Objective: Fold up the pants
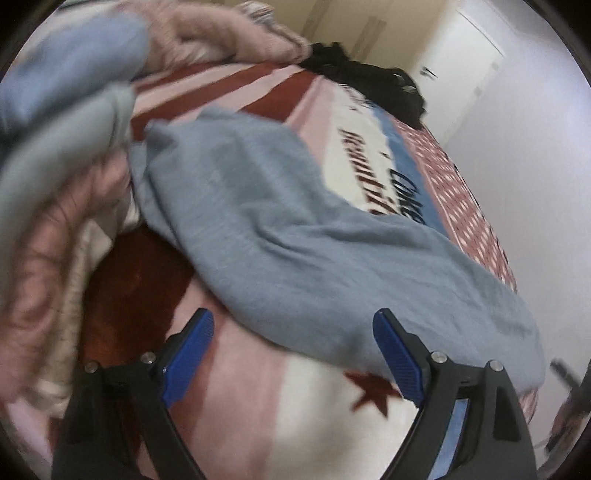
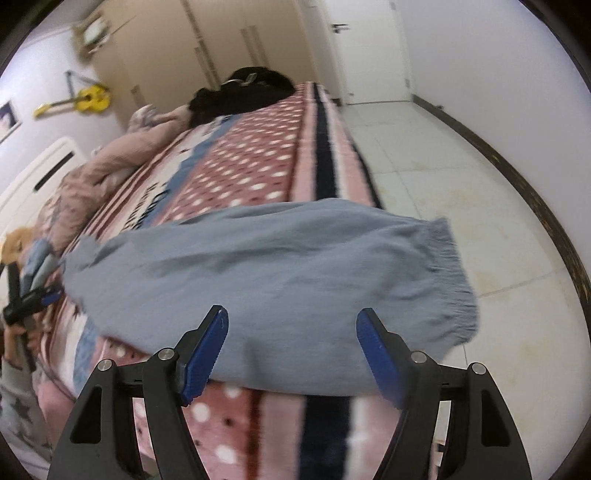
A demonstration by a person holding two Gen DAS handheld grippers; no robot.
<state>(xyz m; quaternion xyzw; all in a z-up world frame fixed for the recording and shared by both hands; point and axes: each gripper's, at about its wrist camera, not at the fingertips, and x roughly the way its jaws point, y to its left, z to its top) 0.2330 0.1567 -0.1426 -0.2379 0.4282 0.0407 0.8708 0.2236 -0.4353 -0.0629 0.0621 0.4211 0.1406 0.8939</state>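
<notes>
Grippers first, since they're closest: left gripper has its blue ribbed pads spread wide with nothing between them, and right gripper is the same, jaws apart and empty, hovering just short of the cloth. Past them lie the grey-blue soft knit pants across the pink, white and red patterned blanket on the bed, the frayed hem hanging over the bed's edge above the white tiled floor. Looks like they're doubled lengthwise, though it's blurry so I wouldn't swear to it. Still long, so the crosswise folds look left to do. Further back there's a rumpled pink quilt and a black clothing pile. No baskets or bins anywhere in view.
</notes>
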